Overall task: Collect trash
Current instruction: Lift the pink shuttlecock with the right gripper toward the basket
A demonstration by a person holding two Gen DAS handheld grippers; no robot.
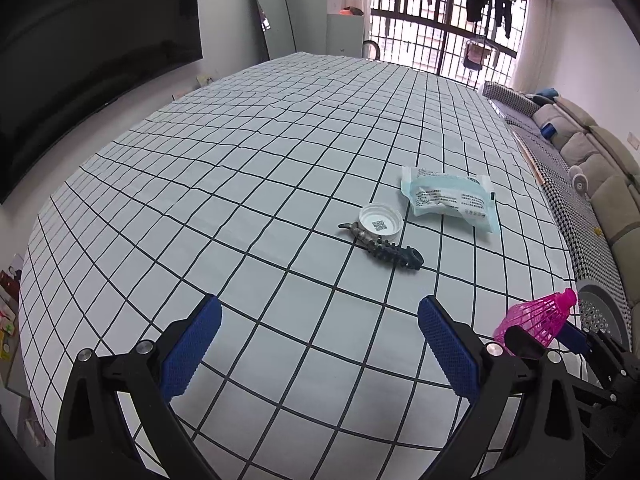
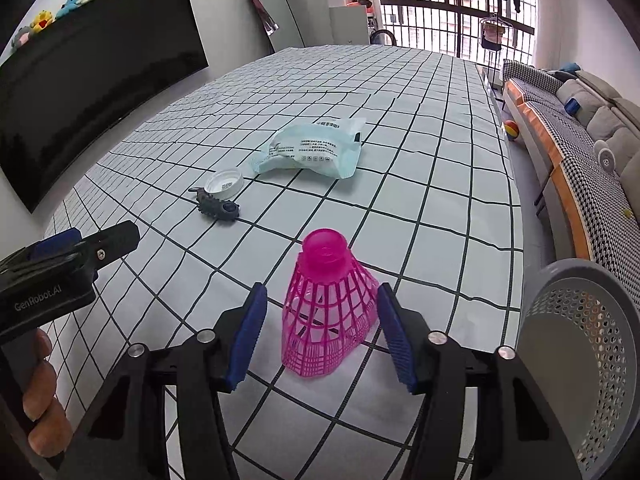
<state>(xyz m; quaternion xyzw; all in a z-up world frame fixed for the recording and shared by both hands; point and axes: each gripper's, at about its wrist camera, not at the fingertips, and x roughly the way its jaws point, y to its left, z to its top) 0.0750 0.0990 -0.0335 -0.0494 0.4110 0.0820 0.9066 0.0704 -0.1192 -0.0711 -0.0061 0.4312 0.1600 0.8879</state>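
A pink plastic shuttlecock [image 2: 328, 304] stands on the checked tablecloth [image 2: 420, 208] with its cork end up, slightly tilted. My right gripper [image 2: 322, 292] is open around it: the right pad is at its skirt and a gap shows beside the left pad. From the left wrist view it sits at the lower right as the shuttlecock [image 1: 536, 318] within the right gripper [image 1: 548, 336]. Further out lie a pale blue wrapper [image 2: 312, 148], a white bottle cap [image 2: 224, 182] and a dark spiky plastic piece [image 2: 218, 206]. My left gripper [image 1: 320, 308] hangs open over bare cloth.
A grey perforated bin [image 2: 580, 320] stands at the table's right edge, beside the right gripper. A person's hand [image 2: 40, 400] holds the left gripper [image 2: 100, 236]. A sofa [image 2: 600, 128] runs along the right side, and a large dark screen [image 2: 80, 92] along the left.
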